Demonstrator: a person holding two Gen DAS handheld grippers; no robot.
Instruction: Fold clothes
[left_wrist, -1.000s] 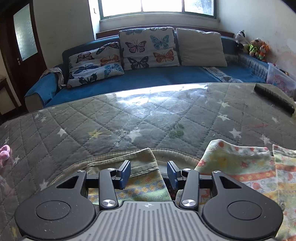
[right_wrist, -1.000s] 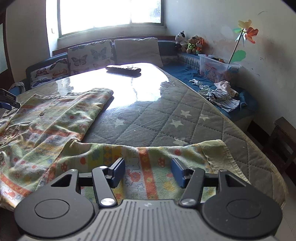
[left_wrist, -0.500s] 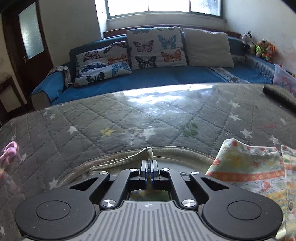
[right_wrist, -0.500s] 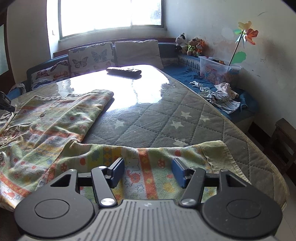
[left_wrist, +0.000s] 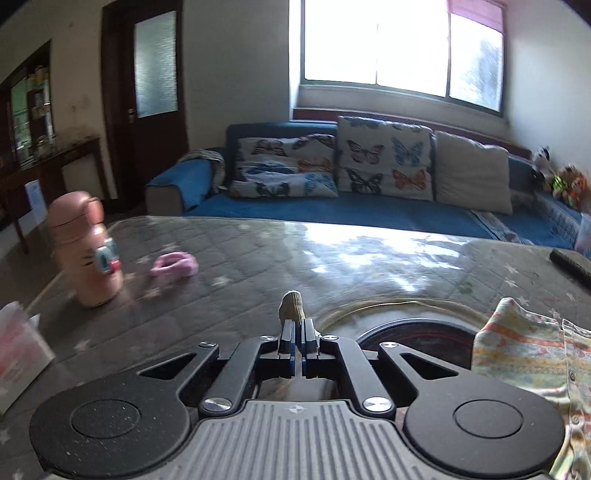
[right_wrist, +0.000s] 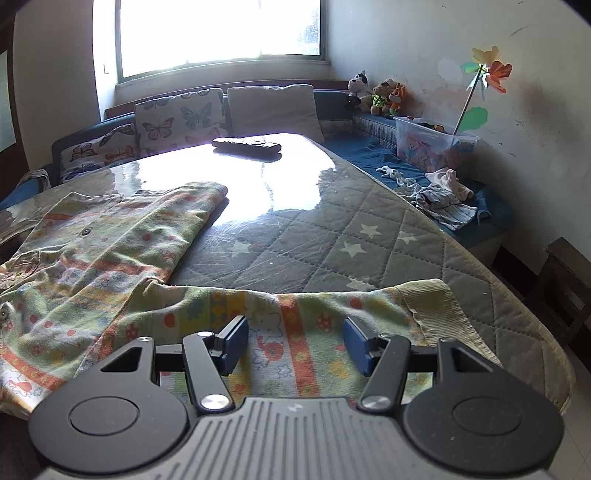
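Note:
A patterned child's garment (right_wrist: 122, 258) with orange stripes and buttons lies spread on the quilted table (right_wrist: 369, 229). Its right sleeve (right_wrist: 295, 332) with a ribbed beige cuff (right_wrist: 432, 299) stretches along the near edge, under my open right gripper (right_wrist: 295, 343). In the left wrist view my left gripper (left_wrist: 298, 332) is shut on the other ribbed cuff (left_wrist: 291, 306), whose tip sticks up between the fingers, lifted above the table. Part of the garment body (left_wrist: 532, 350) shows at the right.
A pink bottle (left_wrist: 88, 247) and a pink hair tie (left_wrist: 173, 264) stand at the table's left, a white packet (left_wrist: 18, 347) nearer. A black remote (right_wrist: 247, 146) lies at the far end. A blue sofa (left_wrist: 369, 210) with cushions runs behind; a wooden chair (right_wrist: 565, 291) stands right.
My left gripper closed on the cuff, then lifted it and swung left, bringing the bottle and hair tie into view. The right gripper stayed open and still over the sleeve.

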